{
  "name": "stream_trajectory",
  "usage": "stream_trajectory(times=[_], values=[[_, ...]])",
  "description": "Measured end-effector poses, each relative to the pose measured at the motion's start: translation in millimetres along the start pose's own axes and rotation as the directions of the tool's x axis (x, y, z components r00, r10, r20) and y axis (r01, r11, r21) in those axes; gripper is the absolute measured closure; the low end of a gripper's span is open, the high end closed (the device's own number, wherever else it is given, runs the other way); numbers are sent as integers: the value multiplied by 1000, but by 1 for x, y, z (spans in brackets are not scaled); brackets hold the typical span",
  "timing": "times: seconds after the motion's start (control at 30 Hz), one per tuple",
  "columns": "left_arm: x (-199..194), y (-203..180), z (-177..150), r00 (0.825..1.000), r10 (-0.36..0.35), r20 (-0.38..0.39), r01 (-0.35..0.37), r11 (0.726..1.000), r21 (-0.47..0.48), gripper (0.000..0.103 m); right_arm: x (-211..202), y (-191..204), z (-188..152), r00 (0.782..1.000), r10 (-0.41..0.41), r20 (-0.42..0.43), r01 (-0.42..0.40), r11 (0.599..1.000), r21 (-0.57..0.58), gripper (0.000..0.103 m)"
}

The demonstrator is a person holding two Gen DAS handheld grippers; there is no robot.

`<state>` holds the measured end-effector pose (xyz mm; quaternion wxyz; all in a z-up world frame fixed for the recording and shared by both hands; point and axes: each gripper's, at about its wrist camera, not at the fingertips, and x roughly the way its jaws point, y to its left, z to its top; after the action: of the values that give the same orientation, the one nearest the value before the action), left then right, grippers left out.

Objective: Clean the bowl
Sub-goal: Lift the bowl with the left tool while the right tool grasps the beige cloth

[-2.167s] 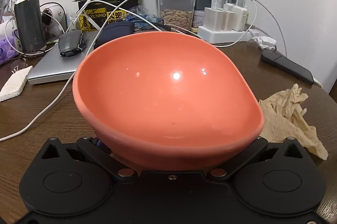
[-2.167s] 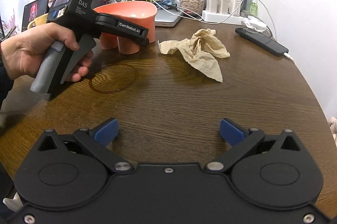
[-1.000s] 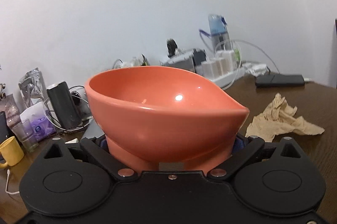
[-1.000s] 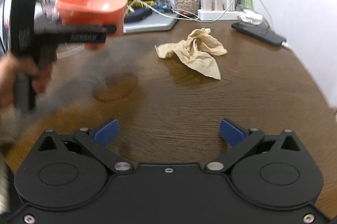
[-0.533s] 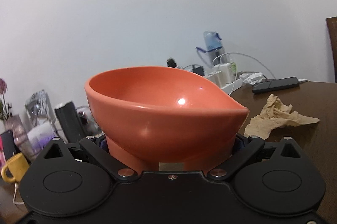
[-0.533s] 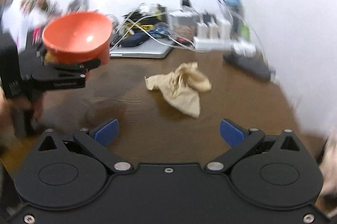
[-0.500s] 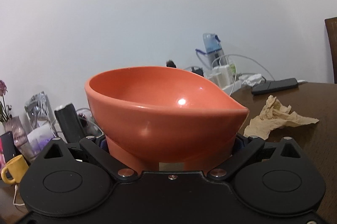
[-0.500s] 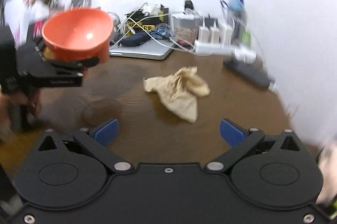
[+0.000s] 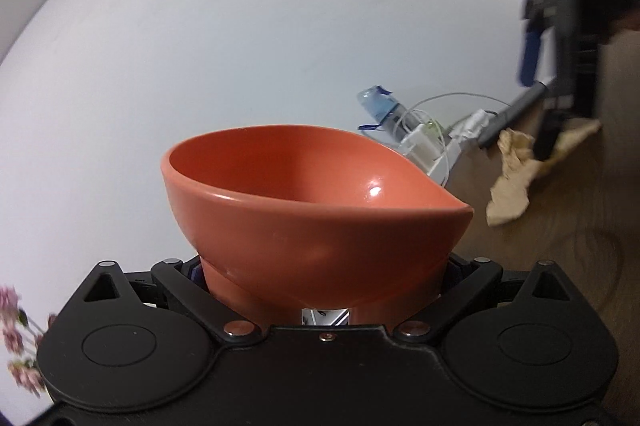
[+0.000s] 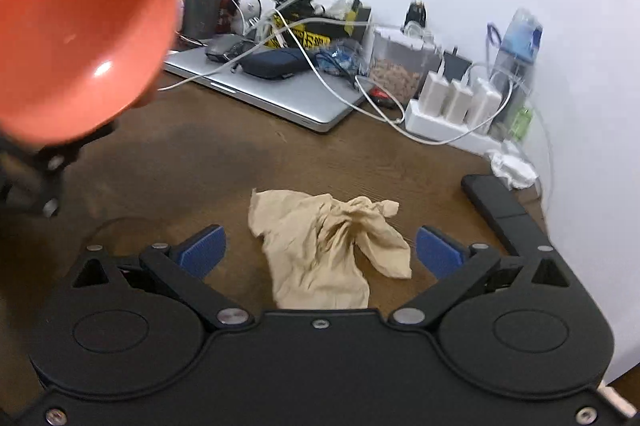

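Note:
An orange bowl (image 9: pixel 312 210) fills the left wrist view, its foot clamped between the fingers of my left gripper (image 9: pixel 320 278), which is shut on it. In the right wrist view the same orange bowl (image 10: pixel 76 38) hangs high at the left, tilted so that its inside faces right. A crumpled beige cloth (image 10: pixel 324 246) lies on the brown table, directly below and between the blue pads of my right gripper (image 10: pixel 320 250), which is open and holds nothing. The cloth (image 9: pixel 516 182) also shows at the right of the left wrist view, under the blurred right gripper (image 9: pixel 560 26).
Along the wall stand a silver laptop (image 10: pixel 276 94) with cables and a dark pouch on it, a white power strip (image 10: pixel 452 122) with chargers, a clear jar (image 10: pixel 400 66) and a blue bottle (image 10: pixel 516 46). A black phone (image 10: pixel 500 210) lies right of the cloth.
The left gripper has lifted the bowl higher and tilted it sideways. The right gripper has moved forward and down over the beige cloth, which now lies between its open fingers.

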<state>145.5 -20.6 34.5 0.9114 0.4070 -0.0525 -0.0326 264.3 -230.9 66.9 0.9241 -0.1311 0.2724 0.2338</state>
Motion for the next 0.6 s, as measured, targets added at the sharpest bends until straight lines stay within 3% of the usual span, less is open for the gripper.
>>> stream_trajectory(times=[0.17, 0.23, 0.37, 0.43, 0.6], values=[[-1, -11, -5, 1000, 11, 21, -12, 998, 57, 5, 23, -14, 4, 998, 55, -25, -52, 994, 96, 15], [-2, -17, -7, 999, 8, 45, -12, 996, 90, 5, 34, -18, 4, 995, 78, -56, -70, 989, 131, 25], [-4, -28, -11, 994, -29, 101, 10, 984, 177, 5, 48, -20, 1, 989, 107, -99, -91, 984, 155, 51], [-4, -33, -13, 992, -38, 121, 12, 978, 210, 5, 50, -20, 0, 989, 106, -105, -89, 984, 154, 57], [0, -39, -17, 985, -19, 172, -27, 966, 259, 5, 47, -21, -3, 991, 75, -109, -60, 989, 137, 91]])
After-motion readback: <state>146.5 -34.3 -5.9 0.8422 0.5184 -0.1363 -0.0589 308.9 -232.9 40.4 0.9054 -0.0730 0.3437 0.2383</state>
